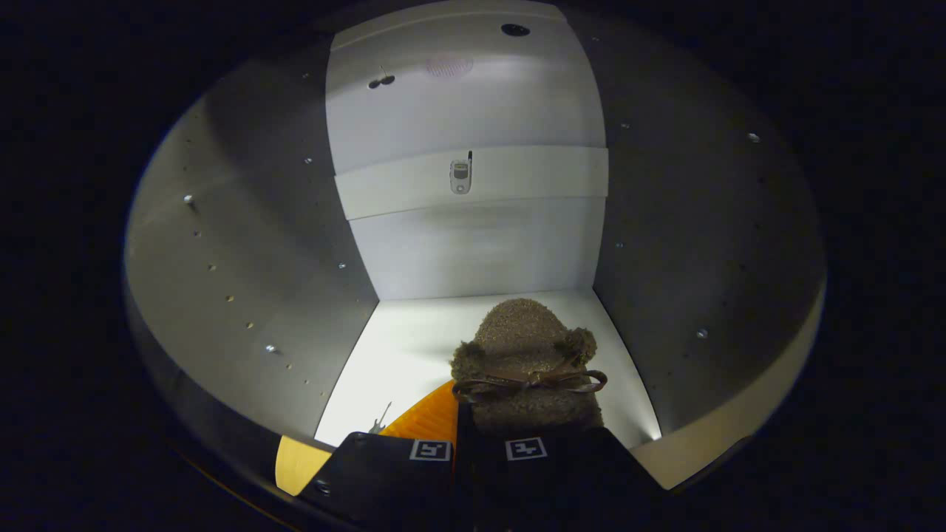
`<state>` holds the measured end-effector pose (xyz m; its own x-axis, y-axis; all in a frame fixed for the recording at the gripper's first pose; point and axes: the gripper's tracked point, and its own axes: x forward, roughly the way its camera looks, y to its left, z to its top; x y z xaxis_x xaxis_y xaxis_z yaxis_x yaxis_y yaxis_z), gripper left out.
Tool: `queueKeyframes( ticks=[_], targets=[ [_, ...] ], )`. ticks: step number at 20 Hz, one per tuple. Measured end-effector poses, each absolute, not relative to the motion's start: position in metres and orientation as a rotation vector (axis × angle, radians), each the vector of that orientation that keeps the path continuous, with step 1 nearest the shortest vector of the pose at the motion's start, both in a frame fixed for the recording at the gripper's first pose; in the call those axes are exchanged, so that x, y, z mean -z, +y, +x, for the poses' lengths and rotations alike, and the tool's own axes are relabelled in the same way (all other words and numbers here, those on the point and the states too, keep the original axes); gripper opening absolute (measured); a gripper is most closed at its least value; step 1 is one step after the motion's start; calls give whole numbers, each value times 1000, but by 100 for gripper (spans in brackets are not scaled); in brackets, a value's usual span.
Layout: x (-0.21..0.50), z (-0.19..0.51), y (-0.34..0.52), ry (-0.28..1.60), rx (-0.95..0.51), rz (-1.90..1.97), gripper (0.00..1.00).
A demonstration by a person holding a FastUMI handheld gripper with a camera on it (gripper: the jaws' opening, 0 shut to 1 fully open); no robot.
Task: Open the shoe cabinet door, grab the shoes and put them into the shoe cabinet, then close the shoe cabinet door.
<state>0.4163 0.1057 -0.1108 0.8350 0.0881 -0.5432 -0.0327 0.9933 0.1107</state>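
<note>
I am looking into the shoe cabinet (473, 251), with its white back panel and white bottom shelf (399, 355). A brown fuzzy slipper (526, 347) with a thin brown bow and two pompoms lies just ahead of my fingers, toe pointing at the back panel. Its orange sole (429, 417) shows at its left side. My gripper (456, 437) is inside the cabinet opening, its two black fingers drawn close together on the slipper's heel end. Whether the slipper rests on the shelf or hangs just above it cannot be told.
Grey side walls (251, 244) dotted with shelf-pin holes close in left and right. A white cross rail (517, 177) on the back panel carries a small fitting (460, 177). A small metal piece (380, 420) lies on the shelf left of the slipper.
</note>
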Motion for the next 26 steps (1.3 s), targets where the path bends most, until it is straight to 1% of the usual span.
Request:
queueKeyframes(
  ticks=[4, 7, 10, 14, 18, 19, 20, 21, 25, 26],
  targets=[
    [133, 458, 104, 607, -32, 103, 12],
    [147, 476, 101, 620, -8, 95, 12],
    [161, 482, 107, 652, -17, 115, 12],
    [164, 489, 108, 653, 8, 136, 12],
    [166, 480, 111, 662, -8, 98, 15],
    [159, 475, 112, 658, -15, 97, 25],
    [156, 470, 115, 651, -29, 113, 28],
    [149, 465, 118, 644, -39, 127, 42],
    [128, 435, 115, 609, -54, 130, 88],
    [121, 426, 115, 596, -64, 139, 91]
  ],
)
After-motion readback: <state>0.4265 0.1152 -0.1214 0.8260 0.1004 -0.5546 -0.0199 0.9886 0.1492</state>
